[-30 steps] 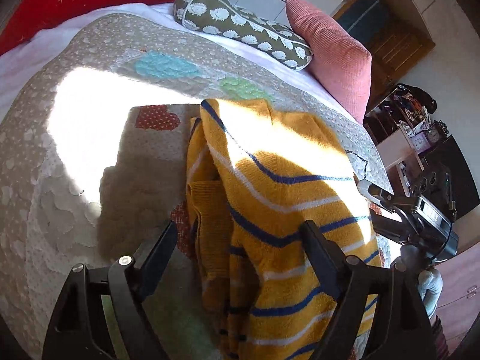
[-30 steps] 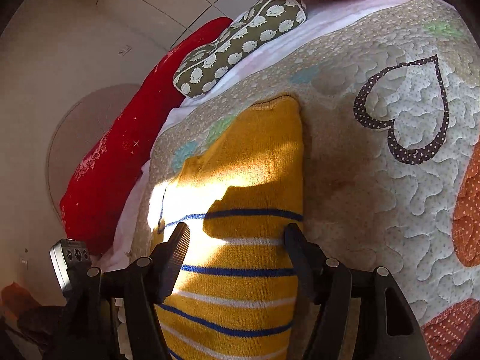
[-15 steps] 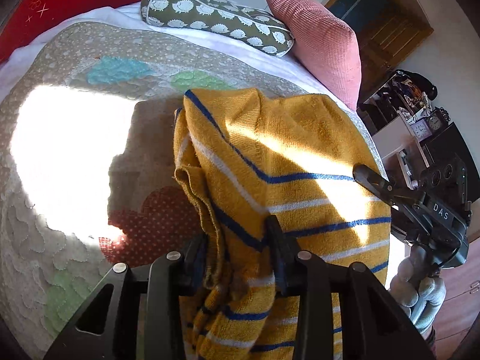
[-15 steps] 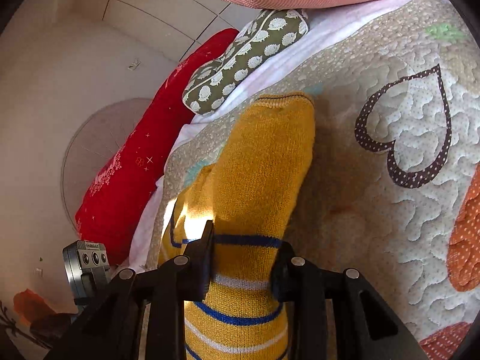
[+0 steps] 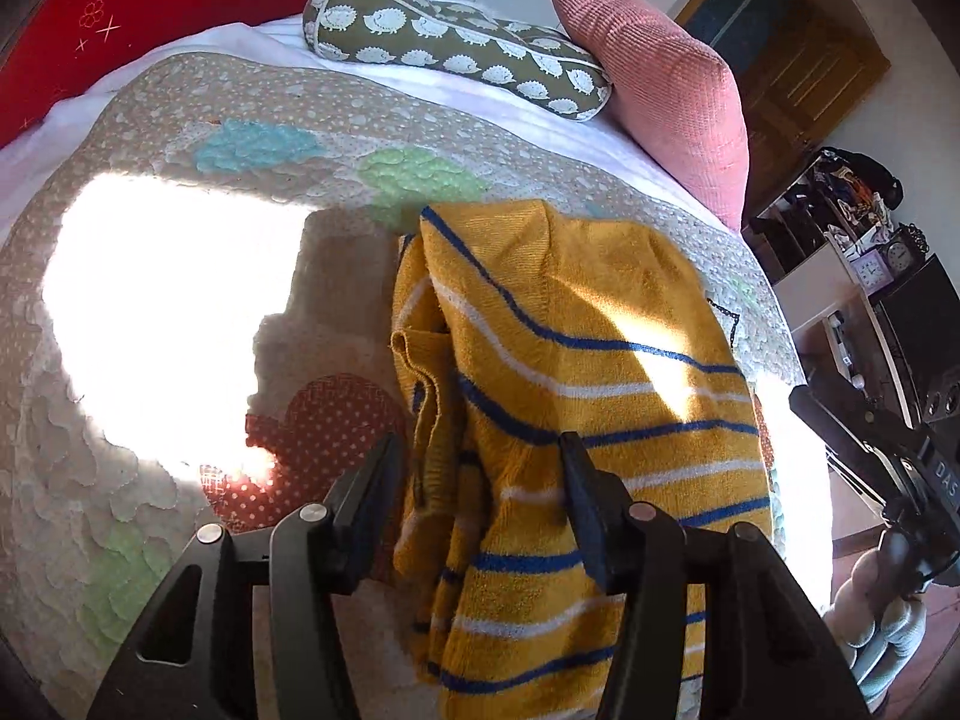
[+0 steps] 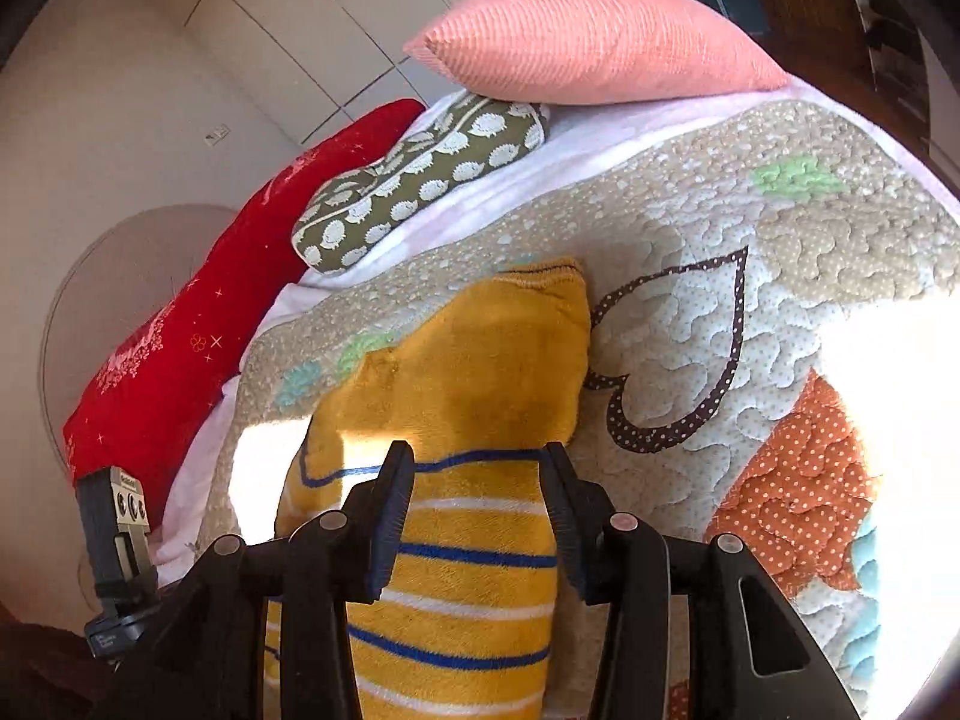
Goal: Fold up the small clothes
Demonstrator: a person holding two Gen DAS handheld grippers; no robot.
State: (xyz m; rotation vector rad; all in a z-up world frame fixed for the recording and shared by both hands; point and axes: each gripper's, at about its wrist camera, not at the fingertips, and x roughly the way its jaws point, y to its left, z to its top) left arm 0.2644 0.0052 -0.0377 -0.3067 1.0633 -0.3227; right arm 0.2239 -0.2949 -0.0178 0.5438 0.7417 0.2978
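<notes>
A yellow knit sweater [image 5: 576,372] with blue and white stripes lies partly folded on the patchwork quilt [image 5: 180,312]. My left gripper [image 5: 480,450] is open, its jaws astride the sweater's bunched near-left edge. In the right wrist view the sweater [image 6: 480,372] lies as a narrow folded strip running away from me. My right gripper [image 6: 477,459] is open, its jaws on either side of the striped part. The other gripper shows at the right edge of the left view [image 5: 888,456] and at the lower left of the right view [image 6: 117,516].
A red pillow [image 5: 120,12], a green hedgehog-print bolster [image 5: 456,48] and a pink cushion [image 5: 660,84] line the head of the bed. A shelf with clocks [image 5: 870,252] and a wooden door [image 5: 798,60] stand beyond the bed's right side. Bright sun patches fall on the quilt.
Both grippers closed on the sweater half a second ago, lifted it, and have now opened. The sweater has dropped back onto the quilt, folded narrower.
</notes>
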